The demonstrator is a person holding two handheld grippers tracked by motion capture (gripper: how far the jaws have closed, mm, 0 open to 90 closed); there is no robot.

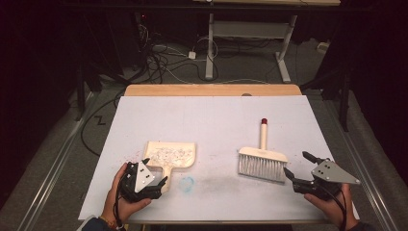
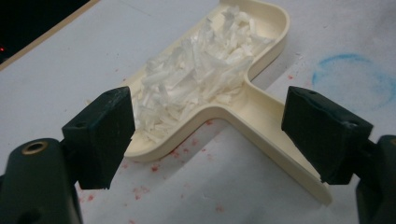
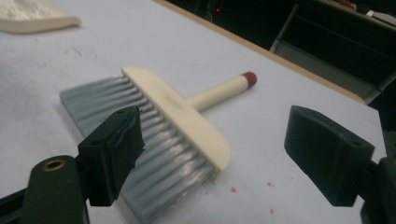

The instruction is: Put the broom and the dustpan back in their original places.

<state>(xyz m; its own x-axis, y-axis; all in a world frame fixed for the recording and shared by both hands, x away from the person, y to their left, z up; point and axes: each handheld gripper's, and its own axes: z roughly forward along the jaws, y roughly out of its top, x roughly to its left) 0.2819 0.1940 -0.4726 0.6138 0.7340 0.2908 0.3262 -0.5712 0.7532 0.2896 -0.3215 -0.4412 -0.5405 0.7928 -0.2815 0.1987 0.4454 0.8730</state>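
Left gripper view: the left gripper [image 2: 205, 133] stands with jaws wide apart astride the handle of the cream dustpan [image 2: 261, 114], ready to clamp it; the white paper shreds [image 2: 196, 70] lie piled in the pan just beyond the jaws. The right gripper [image 3: 212, 154], likewise open and empty, hovers just short of the grey-bristled hand brush [image 3: 163, 126], its red-tipped handle pointing away, probably set down once sweeping was done.

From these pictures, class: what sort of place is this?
Probably a lab or recording workspace: a white-covered table, loose cables on the floor behind, and an adjustable desk frame in a dark room.
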